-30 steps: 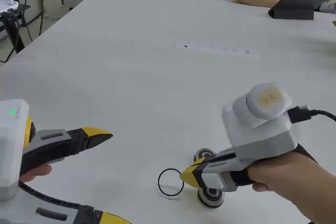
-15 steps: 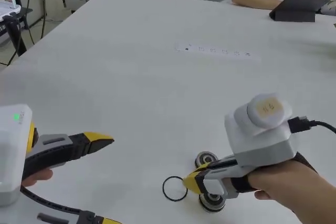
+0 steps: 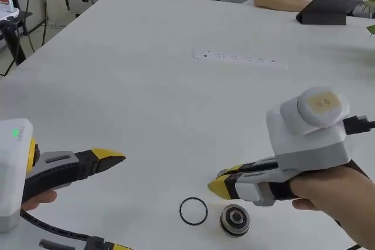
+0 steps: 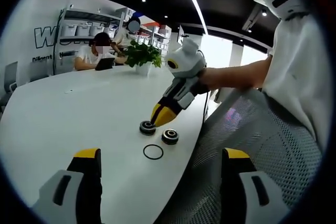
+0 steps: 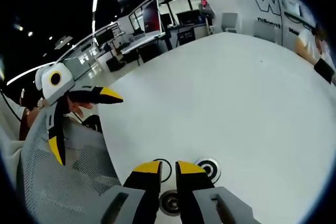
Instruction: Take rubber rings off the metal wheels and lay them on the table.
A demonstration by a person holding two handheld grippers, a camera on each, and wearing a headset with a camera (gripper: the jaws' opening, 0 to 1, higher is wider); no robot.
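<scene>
One rubber ring [image 3: 193,211] is off, lying on the table [image 3: 146,86] just beside the near metal wheel [image 3: 235,219]. The other wheel [image 4: 147,127] behind it is probably still ringed. The right gripper [image 3: 218,186] hovers over the near wheel, pressed together and empty, and the left gripper [image 3: 122,202] is spread wide.

1 wheel [image 5: 169,202] partly behind the right gripper [image 5: 168,169]

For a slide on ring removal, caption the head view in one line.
Shut right tongs hover beside a loose rubber ring and a metal wheel on the white table.
</scene>
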